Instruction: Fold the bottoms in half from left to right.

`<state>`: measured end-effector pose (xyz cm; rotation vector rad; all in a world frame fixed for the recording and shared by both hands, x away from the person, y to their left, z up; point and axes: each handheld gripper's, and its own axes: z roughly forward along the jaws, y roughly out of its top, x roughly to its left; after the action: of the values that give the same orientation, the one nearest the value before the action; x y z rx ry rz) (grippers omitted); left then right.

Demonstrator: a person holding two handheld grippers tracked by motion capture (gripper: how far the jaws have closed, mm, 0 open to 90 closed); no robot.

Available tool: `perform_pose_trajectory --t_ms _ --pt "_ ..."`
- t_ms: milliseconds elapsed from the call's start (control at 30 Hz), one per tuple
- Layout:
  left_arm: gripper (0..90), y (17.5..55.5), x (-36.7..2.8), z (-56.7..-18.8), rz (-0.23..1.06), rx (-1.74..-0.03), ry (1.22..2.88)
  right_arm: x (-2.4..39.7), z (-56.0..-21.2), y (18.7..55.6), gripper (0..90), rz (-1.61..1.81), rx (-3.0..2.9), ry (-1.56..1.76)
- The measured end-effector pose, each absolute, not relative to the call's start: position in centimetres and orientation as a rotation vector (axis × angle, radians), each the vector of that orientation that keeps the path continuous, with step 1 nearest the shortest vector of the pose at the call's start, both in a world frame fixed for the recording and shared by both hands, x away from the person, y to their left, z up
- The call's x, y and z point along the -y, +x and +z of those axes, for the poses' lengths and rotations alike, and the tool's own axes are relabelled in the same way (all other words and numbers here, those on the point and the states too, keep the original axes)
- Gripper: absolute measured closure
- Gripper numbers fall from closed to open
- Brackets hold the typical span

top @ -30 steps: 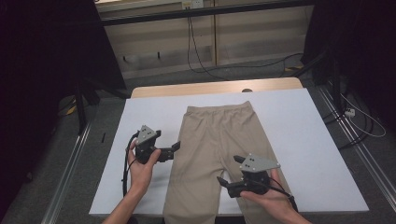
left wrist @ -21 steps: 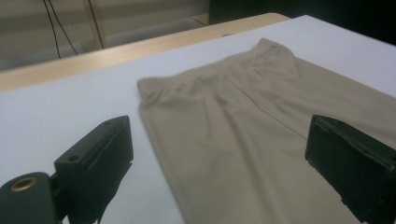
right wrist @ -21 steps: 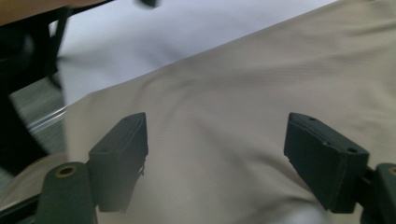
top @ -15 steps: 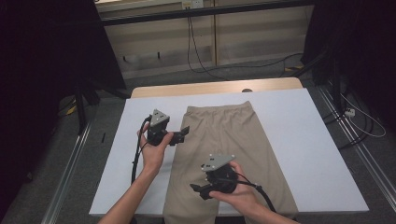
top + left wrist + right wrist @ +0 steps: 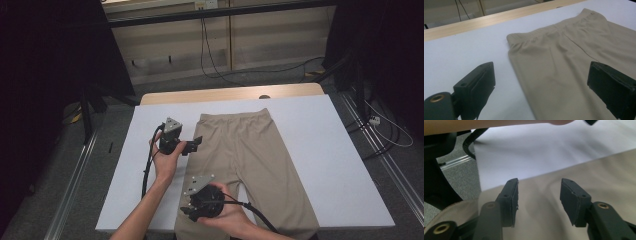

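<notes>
1. A pair of beige trousers [image 5: 250,165] lies flat on the white tabletop [image 5: 325,150], waistband toward the far edge and legs running toward the person.
2. The left gripper [image 5: 192,145] hovers at the trousers' left side, just below the waistband, held by the person's left hand [image 5: 167,160].
3. In the left gripper view, its fingers [image 5: 477,85] stand wide apart: one is over the bare white tabletop, the other over the beige cloth, with the trousers' side edge running between them. Nothing is pinched.
4. The right gripper [image 5: 192,212] is near the front edge of the tabletop, over the lower part of the left trouser leg, held by the right hand [image 5: 230,217].
5. In the right gripper view, its fingers [image 5: 510,200] are about half apart and have just been closing. The cloth [image 5: 544,210] lies beneath and between them, but the pads are not pressing on it.
6. The same view shows the leg's side edge just beyond the fingertips, with white tabletop past it and grey floor [image 5: 459,175] at the left.
7. A light wooden strip [image 5: 230,94] borders the tabletop's far edge.
</notes>
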<state>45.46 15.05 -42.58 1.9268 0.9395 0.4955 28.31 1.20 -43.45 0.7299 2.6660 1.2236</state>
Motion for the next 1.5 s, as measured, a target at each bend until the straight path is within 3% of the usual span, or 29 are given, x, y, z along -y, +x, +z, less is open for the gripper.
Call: perform_pose_trajectory --t_ms 67,233,267,500,667,800,833,933,1033,1067,1133,1167,1200,1500 --pt "8.1 45.5 -15.3 -42.5 0.488 -0.949 1.917 -2.3 -43.8 28.0 55.1 1.203 -2.704 0.741" --pt "8.1 45.6 -15.4 -42.8 0.504 -0.963 1.931 -3.4 -44.5 27.7 54.8 1.125 -2.702 0.759" --pt "8.2 45.5 -15.4 -42.8 0.496 -0.965 1.932 -3.7 -44.8 27.6 49.9 1.132 -2.683 0.794" --pt "8.2 45.5 -15.5 -42.7 0.504 -0.962 1.932 -4.3 -44.8 27.6 43.5 1.153 -2.675 0.878" --pt "8.2 45.5 -15.5 -42.9 0.500 -0.968 1.937 -5.3 -44.9 27.2 28.4 1.134 -2.669 0.920" --pt "8.2 45.3 -15.6 -42.9 0.504 -0.959 1.956 -6.0 -45.4 26.0 29.4 1.072 -2.591 0.858" --pt "8.2 45.2 -15.5 -42.9 0.508 -0.957 1.955 -5.8 -45.3 26.1 35.1 1.070 -2.597 0.863" --pt "8.1 45.1 -15.6 -42.9 0.511 -0.951 1.959 -5.7 -45.1 26.2 40.8 1.050 -2.598 0.861" --pt "8.1 45.1 -15.7 -43.0 0.506 -0.950 1.959 -5.1 -44.9 26.3 58.5 1.036 -2.597 0.880" --pt "8.1 45.1 -15.7 -43.0 0.509 -0.954 1.962 -5.1 -44.9 26.3 58.5 1.036 -2.597 0.880" --pt "8.1 45.0 -15.8 -43.0 0.505 -0.959 1.963 -4.3 -44.9 26.1 76.8 1.050 -2.582 0.904" --pt "8.1 45.0 -15.9 -43.0 0.504 -0.958 1.964 -4.3 -44.9 26.1 76.8 1.050 -2.582 0.904" --pt "8.1 45.0 -16.0 -43.0 0.506 -0.959 1.967 -4.0 -44.9 26.2 83.4 1.058 -2.570 0.915" --pt "8.2 45.9 -15.8 -43.5 0.419 -0.985 1.934 -3.4 -44.9 26.3 89.8 1.109 -2.569 0.944"
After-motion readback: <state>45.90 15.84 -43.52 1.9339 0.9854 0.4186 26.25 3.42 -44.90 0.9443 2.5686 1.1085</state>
